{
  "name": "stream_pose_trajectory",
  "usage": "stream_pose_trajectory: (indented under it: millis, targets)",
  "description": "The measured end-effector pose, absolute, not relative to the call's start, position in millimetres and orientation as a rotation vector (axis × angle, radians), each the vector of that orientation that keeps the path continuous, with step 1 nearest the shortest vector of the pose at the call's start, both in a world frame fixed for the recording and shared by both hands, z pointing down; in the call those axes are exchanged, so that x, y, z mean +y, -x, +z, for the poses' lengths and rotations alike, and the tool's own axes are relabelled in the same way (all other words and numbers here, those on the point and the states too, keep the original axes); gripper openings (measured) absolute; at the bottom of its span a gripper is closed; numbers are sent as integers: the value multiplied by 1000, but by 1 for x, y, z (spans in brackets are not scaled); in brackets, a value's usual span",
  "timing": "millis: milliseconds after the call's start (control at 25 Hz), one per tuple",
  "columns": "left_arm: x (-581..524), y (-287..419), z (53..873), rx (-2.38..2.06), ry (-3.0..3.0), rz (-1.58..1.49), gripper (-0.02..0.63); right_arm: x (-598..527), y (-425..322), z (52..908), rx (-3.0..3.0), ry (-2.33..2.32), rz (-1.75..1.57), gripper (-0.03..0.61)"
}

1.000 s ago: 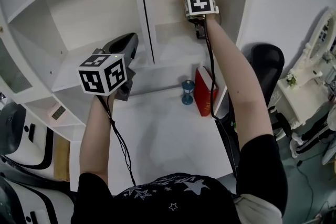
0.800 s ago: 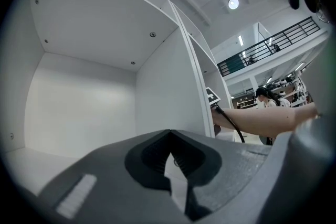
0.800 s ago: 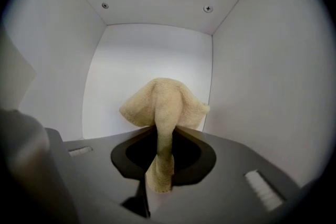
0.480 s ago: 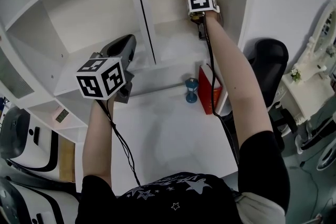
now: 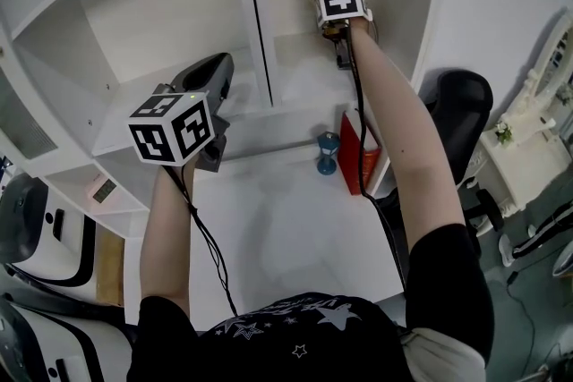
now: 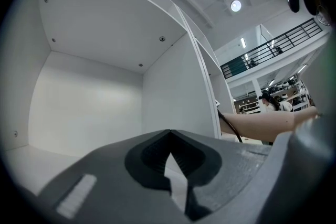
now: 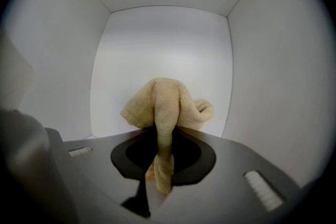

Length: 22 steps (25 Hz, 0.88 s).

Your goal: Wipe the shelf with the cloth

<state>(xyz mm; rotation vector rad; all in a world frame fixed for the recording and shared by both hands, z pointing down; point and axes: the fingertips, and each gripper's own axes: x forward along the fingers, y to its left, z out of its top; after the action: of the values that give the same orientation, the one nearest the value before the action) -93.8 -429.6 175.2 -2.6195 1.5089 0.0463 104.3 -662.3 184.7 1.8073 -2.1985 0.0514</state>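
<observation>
Right tongs (image 7: pixel 160 162): clenched on the cloth (image 7: pixel 167 102), a yellow towel pinched in a fold, the rest bunched beyond the tips. Held inside the right-hand compartment of the white shelf (image 5: pixel 304 80), facing its back wall.
Left tongs (image 6: pixel 170 168): pressed together, nothing gripped; raised before the left-hand compartment, across the upright divider (image 5: pixel 258 13).
Worktop (image 5: pixel 269 224), white, below the shelf: one red book (image 5: pixel 347 155) standing near the right edge, one small blue hourglass-shaped object (image 5: pixel 329 154) just beside it.

The head view looks steeply down on the shelf (image 5: pixel 255 13), whose compartments (seen close) both gripper views face.
</observation>
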Motion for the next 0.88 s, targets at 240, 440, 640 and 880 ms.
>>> stream_pose_trajectory:
  millis: [240, 440, 640, 880]
  targets:
    - [-423, 107, 171, 1529, 2605, 67, 2, -655, -61, 186, -2257, -1682, 10, 83]
    - [-418, 117, 168, 1544, 2595, 93, 3, -648, -31, 188, -2316, -1566, 3, 83]
    - [-413, 132, 169, 1553, 2594, 114, 2, -639, 11, 190, -2372, -1445, -12, 83]
    - [-411, 145, 171, 1552, 2604, 136, 2, -646, 17, 184, -2435, -1491, 15, 83]
